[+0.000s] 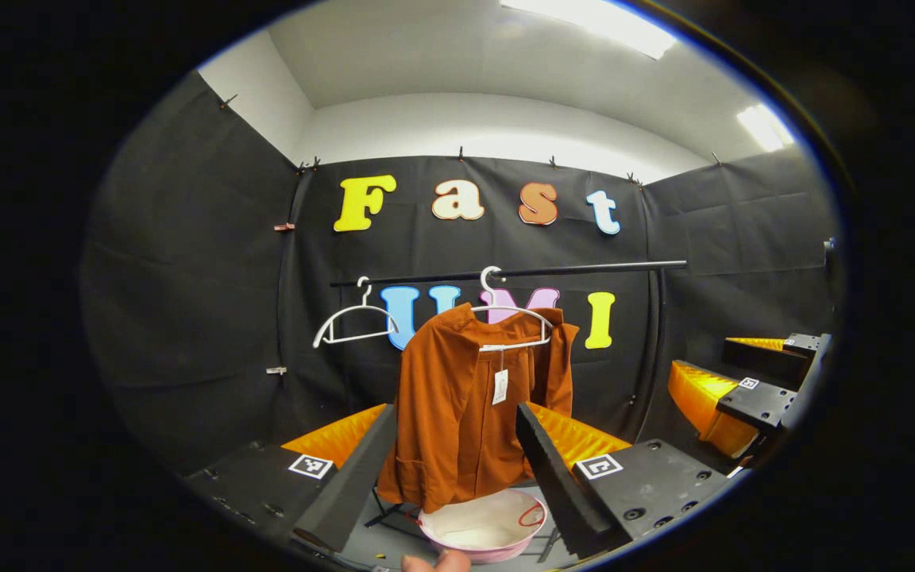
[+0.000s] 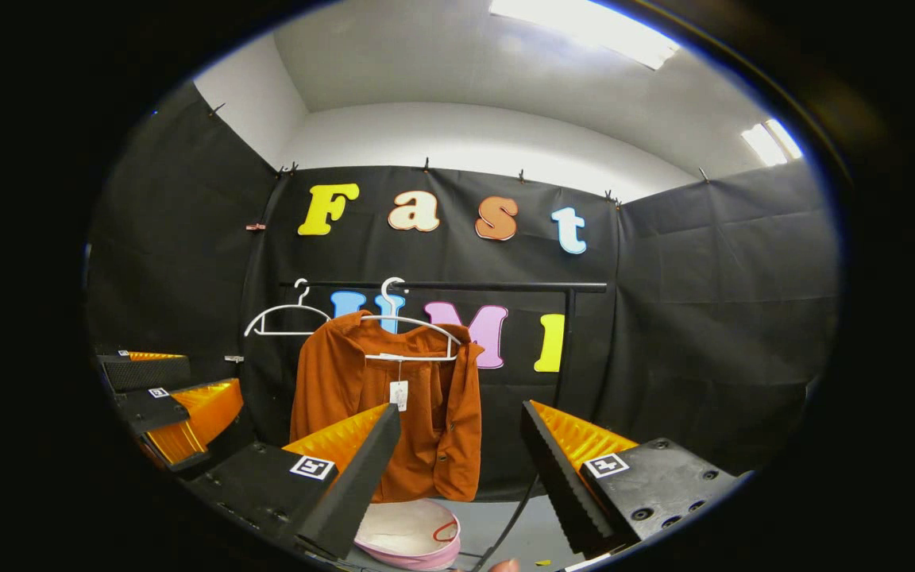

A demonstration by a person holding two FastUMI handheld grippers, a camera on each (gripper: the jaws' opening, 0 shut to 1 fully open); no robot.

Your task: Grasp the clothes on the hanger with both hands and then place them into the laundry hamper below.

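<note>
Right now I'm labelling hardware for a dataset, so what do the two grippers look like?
Both match: the left gripper and right gripper have black bodies with bolt holes, square black-and-white markers, ribbed orange fronts and wedge-shaped black foam jaws.

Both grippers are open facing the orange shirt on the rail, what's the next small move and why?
Probably bring both grippers forward to the orange shirt: the left gripper and right gripper stand open, short of it, and it hangs on its hanger above the hamper.

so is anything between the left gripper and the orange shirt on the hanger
Nothing: in the left gripper view the open left gripper frames the orange shirt with bare air between. The pink hamper sits below.
</note>
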